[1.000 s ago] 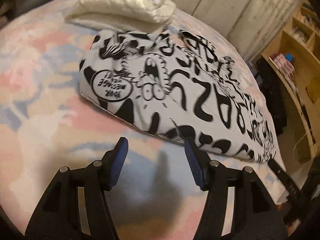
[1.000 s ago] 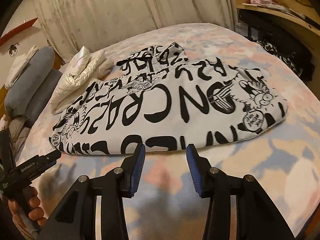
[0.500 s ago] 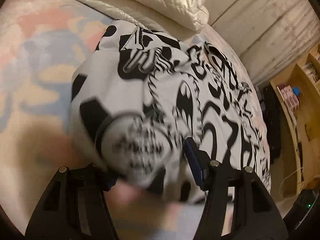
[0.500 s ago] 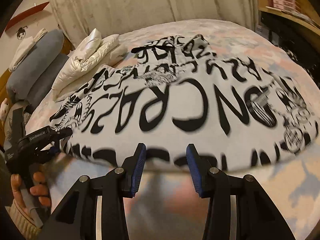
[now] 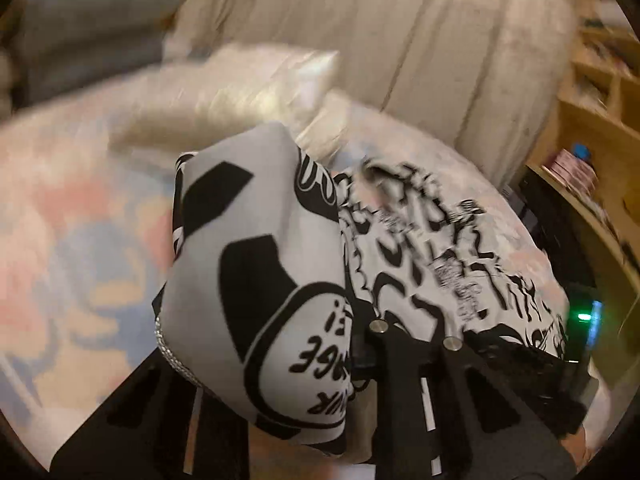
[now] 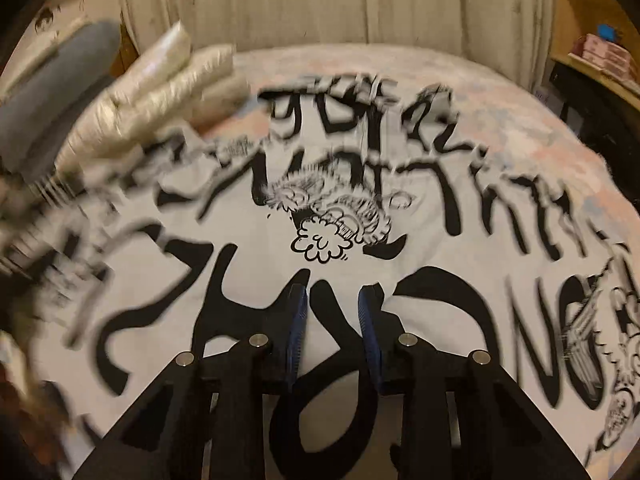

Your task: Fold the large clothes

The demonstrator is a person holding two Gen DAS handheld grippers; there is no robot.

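L tongs (image 5: 320, 344) closing on a bunched corner of the b/w printed garment (image 5: 256, 280), lifted near cam. R tongs (image 6: 332, 320) closing, narrow gap, pads over garment (image 6: 400, 208), grip unclear. Rest lies flat on bed (image 6: 520, 112); cream jacket (image 5: 240, 84) far left.

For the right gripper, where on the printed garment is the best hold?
The near edge of the garment, taken from the front: it lies flat, so only the hem offers something to pinch. The right gripper is above the cloth, jaws closing, nothing visibly between them.
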